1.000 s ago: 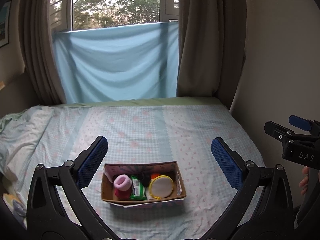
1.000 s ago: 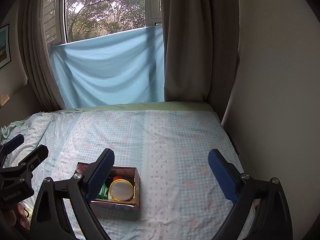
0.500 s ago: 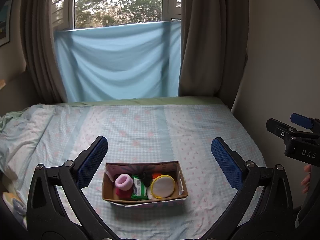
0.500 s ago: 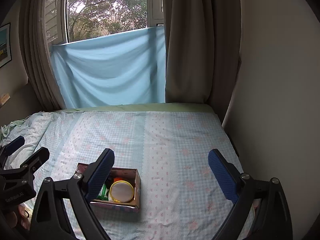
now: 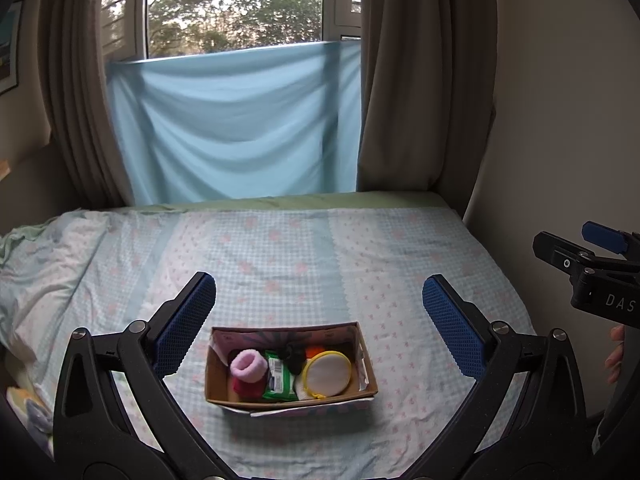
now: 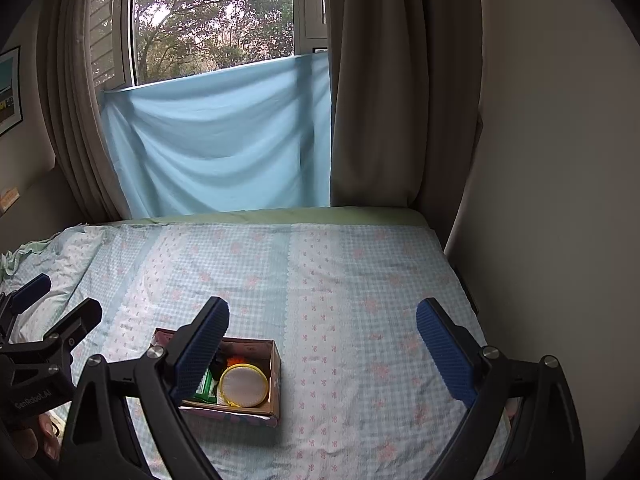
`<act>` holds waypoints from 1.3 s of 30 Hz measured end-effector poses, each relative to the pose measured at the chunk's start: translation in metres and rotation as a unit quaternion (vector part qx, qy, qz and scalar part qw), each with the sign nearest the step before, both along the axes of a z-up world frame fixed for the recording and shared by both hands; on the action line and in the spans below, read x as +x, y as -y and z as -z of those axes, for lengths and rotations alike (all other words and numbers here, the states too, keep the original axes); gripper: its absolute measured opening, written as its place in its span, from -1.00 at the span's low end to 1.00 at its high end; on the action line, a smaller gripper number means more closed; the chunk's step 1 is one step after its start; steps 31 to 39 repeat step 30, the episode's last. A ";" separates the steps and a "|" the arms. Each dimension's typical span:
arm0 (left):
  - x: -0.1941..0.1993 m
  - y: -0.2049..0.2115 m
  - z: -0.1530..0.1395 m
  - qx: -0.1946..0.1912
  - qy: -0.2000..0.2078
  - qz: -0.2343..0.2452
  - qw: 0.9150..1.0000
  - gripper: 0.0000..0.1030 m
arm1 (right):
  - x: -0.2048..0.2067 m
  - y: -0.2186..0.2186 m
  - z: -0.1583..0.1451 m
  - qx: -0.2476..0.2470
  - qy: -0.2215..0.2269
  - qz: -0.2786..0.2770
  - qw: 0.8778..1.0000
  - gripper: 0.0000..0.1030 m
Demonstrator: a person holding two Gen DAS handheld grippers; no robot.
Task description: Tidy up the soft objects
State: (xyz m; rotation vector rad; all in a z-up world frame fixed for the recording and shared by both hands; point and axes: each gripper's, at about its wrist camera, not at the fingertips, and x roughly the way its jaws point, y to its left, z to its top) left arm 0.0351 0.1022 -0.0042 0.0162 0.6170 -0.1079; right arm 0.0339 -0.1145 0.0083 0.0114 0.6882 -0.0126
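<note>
- The open brown cardboard box [image 5: 291, 394] sits near the bed's [image 5: 360, 248] front edge, holding a pink rolled cloth [image 5: 248, 365], green packet [image 5: 277, 376] and yellow-rimmed round pad [image 5: 327, 373].
- Left tongs [image 5: 319, 322] hover above it, spread wide, empty.
- Right tongs [image 6: 322, 344] spread wide, empty, box at their left finger.

— From my feed: the box [image 5: 362, 354] is brown cardboard, and the bedsheet [image 5: 304, 256] under it is pale blue check with pink flowers.

— Inside the box?

— I see a pink roll [image 5: 248, 365], a green packet [image 5: 279, 376], a white pad [image 5: 328, 373] rimmed yellow, something black [image 5: 294, 354], a bit of orange [image 5: 315, 349]. Both my grippers' pads [image 5: 184, 326] are blue.
</note>
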 end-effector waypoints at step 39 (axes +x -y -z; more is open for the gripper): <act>0.002 -0.002 0.005 0.012 0.003 -0.031 0.999 1.00 | 0.004 -0.002 -0.001 -0.010 0.004 -0.003 1.000 0.82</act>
